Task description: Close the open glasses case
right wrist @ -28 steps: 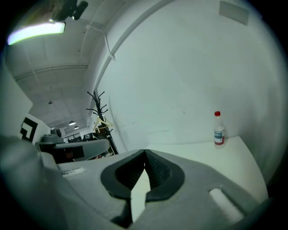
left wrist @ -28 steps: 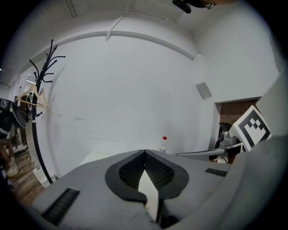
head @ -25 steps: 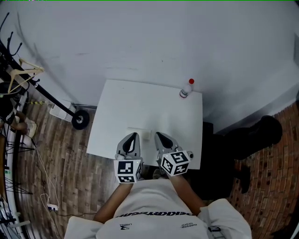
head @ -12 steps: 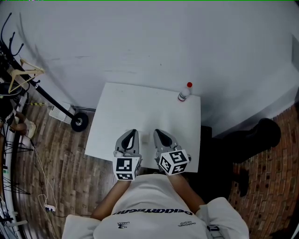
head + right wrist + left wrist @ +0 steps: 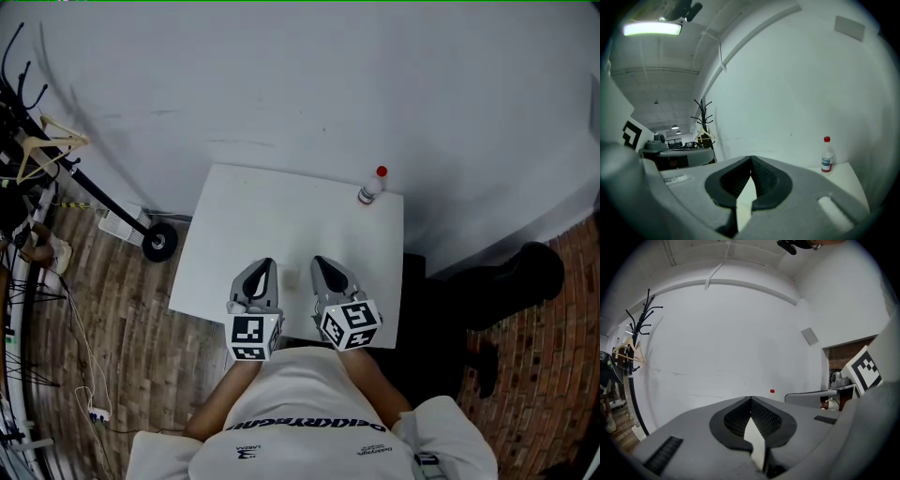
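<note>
Presently we list: left gripper (image 5: pixel 751 399), grey moulded jaws with ribbed black pads, pressed together on nothing; right gripper (image 5: pixel 751 158), likewise clamped empty. Both hover at the near edge of the white matt square table (image 5: pixel 234 216), flanking a small pale oblong case (image 5: pixel 292 277), presumably the glasses case and within easy reach. Its lid is too small to read. Far corner: clear plastic bottle with red cap (image 5: pixel 372 185), well apart.

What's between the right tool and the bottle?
Nothing. In the head view, only bare white table lies between the right tool and the bottle.
</note>
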A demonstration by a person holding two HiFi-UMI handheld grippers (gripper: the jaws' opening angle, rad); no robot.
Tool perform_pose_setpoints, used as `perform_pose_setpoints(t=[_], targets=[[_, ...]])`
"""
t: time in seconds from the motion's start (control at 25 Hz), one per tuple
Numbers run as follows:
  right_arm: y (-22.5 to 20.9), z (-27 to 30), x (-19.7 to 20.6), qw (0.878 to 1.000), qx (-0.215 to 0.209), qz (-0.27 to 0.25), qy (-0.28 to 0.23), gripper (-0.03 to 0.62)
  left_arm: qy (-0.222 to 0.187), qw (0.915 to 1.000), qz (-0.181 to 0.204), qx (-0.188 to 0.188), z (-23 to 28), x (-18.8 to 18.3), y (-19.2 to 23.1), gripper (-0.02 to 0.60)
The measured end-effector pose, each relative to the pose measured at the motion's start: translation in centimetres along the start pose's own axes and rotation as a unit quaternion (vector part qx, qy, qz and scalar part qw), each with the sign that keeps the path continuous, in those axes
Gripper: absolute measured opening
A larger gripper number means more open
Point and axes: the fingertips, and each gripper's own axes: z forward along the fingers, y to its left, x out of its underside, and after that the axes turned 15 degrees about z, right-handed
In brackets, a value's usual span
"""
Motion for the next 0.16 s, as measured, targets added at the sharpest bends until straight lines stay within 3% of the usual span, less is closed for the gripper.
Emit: perform_pose_setpoints(t=[0.16], targets=[[-0.27,0.29,0.08,1.0,0.0,-0.002,0.0,-0.009,-0.001,1.0,0.0,0.002,0.4,0.21,-0.03,-0.003]])
